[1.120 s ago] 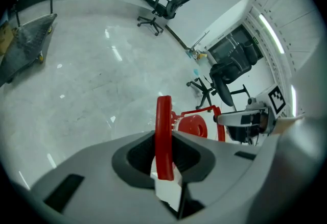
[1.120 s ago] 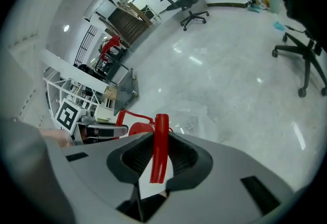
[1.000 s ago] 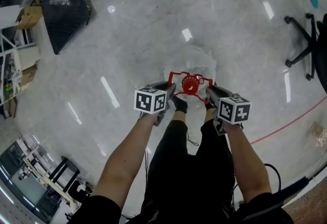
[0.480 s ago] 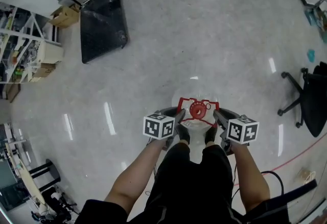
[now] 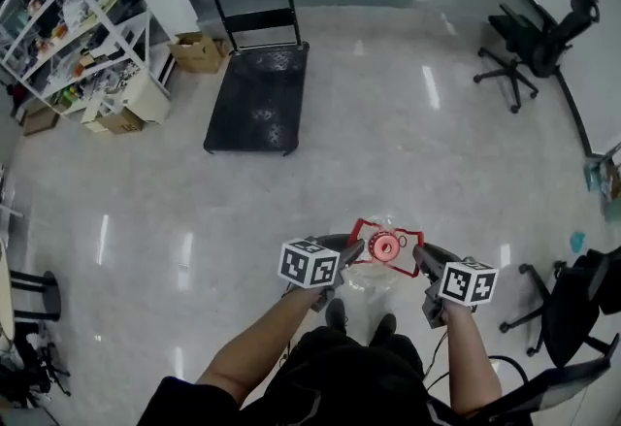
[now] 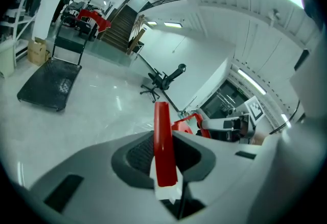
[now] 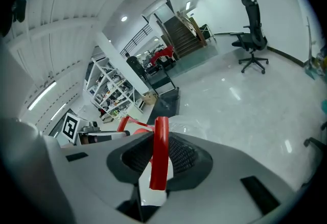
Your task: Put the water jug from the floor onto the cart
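From above, two bare forearms reach forward, each hand holding a grey two-jaw tool. The left gripper [image 5: 351, 249] and the right gripper [image 5: 419, 255] face each other. Between them hangs a clear plastic water jug [image 5: 372, 280] with a round red cap [image 5: 387, 246] and a red plastic carrying frame [image 5: 366, 225] around its neck. Each gripper's own view shows its jaws drawn narrow and clamped on a flat red bar of that frame, one on each side. The jug sits close in front of the person, just above a pair of black shoes [image 5: 336, 314]. It appears to hang clear of the ground, though this is hard to confirm from straight overhead.

The target is a flat black platform cart [image 5: 254, 104] with a tubular push handle at its far end. It lies ahead and to the person's left, well apart from the jug. Its long axis runs away from the person, so its near short edge faces them. The left gripper is on the side nearer to it.

The surface is a glossy pale grey floor [image 5: 146, 220] streaked with light reflections. Beyond the cart stand brown cardboard boxes [image 5: 197, 52] and white shelving [image 5: 68, 21] crowded with small items. A black office chair [image 5: 529, 31] stands far to the right.
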